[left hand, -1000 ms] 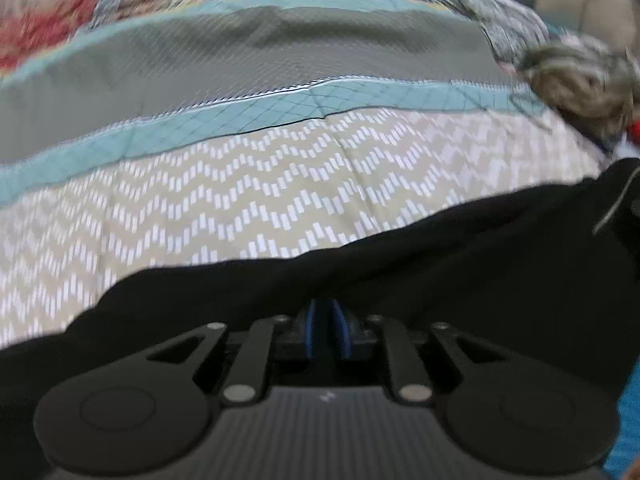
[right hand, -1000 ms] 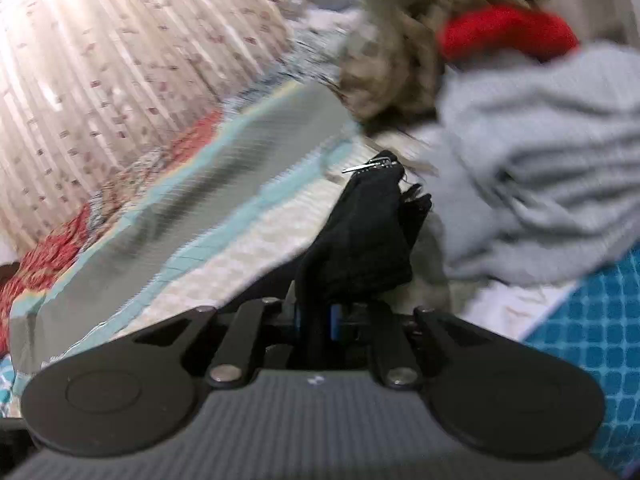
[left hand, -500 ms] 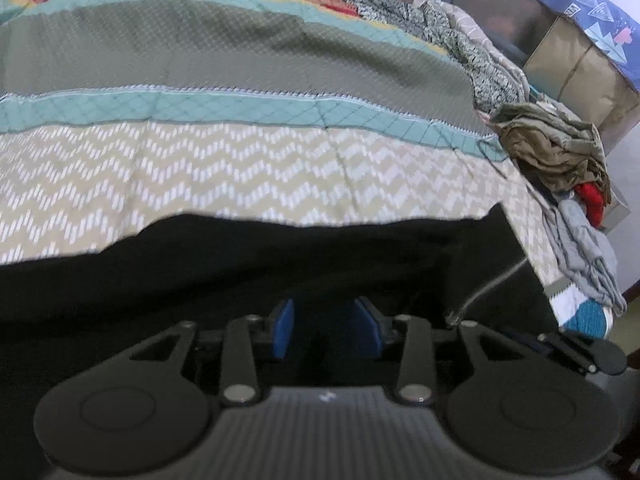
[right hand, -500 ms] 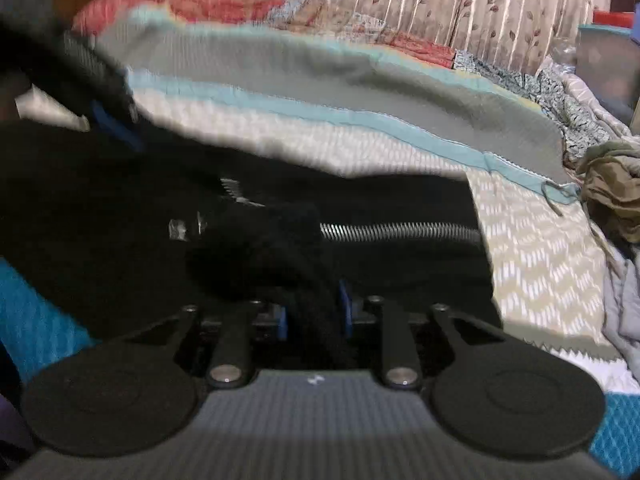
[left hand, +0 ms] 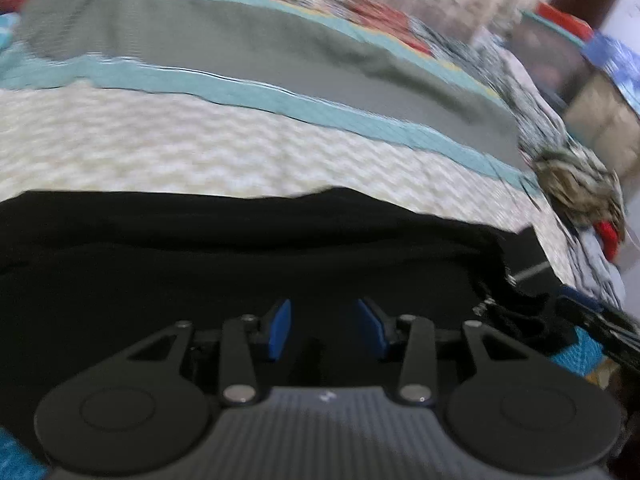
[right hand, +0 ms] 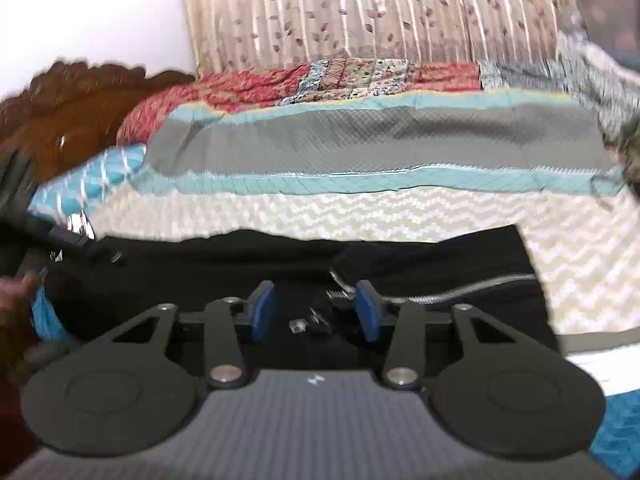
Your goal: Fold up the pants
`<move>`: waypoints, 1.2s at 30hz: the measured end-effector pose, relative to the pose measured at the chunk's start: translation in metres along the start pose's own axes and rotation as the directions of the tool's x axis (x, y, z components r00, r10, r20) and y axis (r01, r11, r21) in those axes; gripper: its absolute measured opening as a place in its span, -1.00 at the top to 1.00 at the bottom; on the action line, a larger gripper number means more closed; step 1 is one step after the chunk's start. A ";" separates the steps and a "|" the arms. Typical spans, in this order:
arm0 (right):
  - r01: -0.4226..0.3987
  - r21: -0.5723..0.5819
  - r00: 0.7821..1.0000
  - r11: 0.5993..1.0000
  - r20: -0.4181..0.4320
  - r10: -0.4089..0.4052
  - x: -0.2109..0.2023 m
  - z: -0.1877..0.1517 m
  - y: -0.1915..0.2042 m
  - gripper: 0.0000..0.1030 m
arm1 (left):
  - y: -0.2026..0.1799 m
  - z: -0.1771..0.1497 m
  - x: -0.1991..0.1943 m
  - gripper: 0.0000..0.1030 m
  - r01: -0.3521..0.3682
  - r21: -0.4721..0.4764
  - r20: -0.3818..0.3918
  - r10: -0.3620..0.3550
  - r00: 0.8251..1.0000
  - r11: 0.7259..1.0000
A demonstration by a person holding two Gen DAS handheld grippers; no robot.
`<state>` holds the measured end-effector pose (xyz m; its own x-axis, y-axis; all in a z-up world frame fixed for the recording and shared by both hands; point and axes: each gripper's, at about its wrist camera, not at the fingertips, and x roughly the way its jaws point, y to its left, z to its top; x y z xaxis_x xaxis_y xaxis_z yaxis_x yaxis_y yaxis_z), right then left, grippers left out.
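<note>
- Left gripper (left hand: 325, 330): blue rubbery pads spread apart, nothing pinched between them, just hanging over the black cloth.
- Right gripper (right hand: 315, 311): same deal, pads wide apart and gripping nothing (a metal zipper pull sits right by its right pad).
- Black pants (right hand: 420, 258): soft matte fabric laid out in a long flat band across the near part of the bed, silvery zipper (right hand: 460, 290) curving along the right end.
- Quilt (right hand: 360, 204) underneath: cream chevron strip, then stitched teal and grey bands, then red patchwork.
- Farther right, a crumpled heap of clothes (left hand: 576, 188) (pretty blurry).
- At the back, a pleated leaf-print curtain (right hand: 380, 12).
</note>
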<state>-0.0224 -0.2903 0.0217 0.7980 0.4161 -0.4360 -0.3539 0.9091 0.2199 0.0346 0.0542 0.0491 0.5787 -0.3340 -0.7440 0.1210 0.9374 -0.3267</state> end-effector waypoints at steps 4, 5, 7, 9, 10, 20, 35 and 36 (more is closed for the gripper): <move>0.130 0.019 0.982 0.991 -0.144 -0.126 0.049 -0.017 -0.004 0.34 | 0.042 -0.008 -0.044 0.18 -0.062 -0.093 0.075 0.069 0.995 0.994; 0.156 0.003 0.972 0.988 -0.178 -0.153 0.056 -0.023 -0.004 0.34 | 0.052 -0.011 -0.053 0.18 -0.078 -0.115 0.089 0.088 0.992 0.990; 0.182 -0.039 0.967 0.983 -0.172 -0.186 0.057 -0.021 0.008 0.34 | 0.077 -0.021 -0.075 0.11 -0.114 -0.178 0.121 0.137 0.983 0.977; 0.196 -0.062 0.966 0.979 -0.160 -0.204 0.051 -0.011 0.020 0.29 | 0.101 -0.030 -0.092 0.03 -0.145 -0.246 0.148 0.185 0.972 0.958; 0.187 -0.052 0.971 0.981 -0.139 -0.193 0.046 -0.005 0.025 0.28 | 0.113 -0.035 -0.098 0.02 -0.153 -0.278 0.156 0.202 0.967 0.948; -0.103 0.060 0.982 0.993 -0.156 0.111 0.078 0.029 0.110 0.29 | 0.191 -0.066 -0.088 -0.55 -0.013 -0.492 0.214 0.135 0.967 0.871; -0.194 0.275 0.758 0.942 -0.567 0.322 0.277 0.004 0.251 0.62 | 0.221 -0.060 -0.046 0.06 0.079 -0.564 0.239 0.071 0.968 0.822; -0.187 0.304 0.770 0.934 -0.545 0.331 0.276 0.002 0.248 0.62 | 0.217 -0.058 -0.047 0.08 0.077 -0.552 0.248 0.075 0.966 0.830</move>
<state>0.1116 0.0499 -0.0421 0.2315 0.6332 -0.7386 -0.3318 0.7651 0.5519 -0.0137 0.2678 -0.0207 0.7683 -0.2273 -0.5983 -0.3001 0.6978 -0.6504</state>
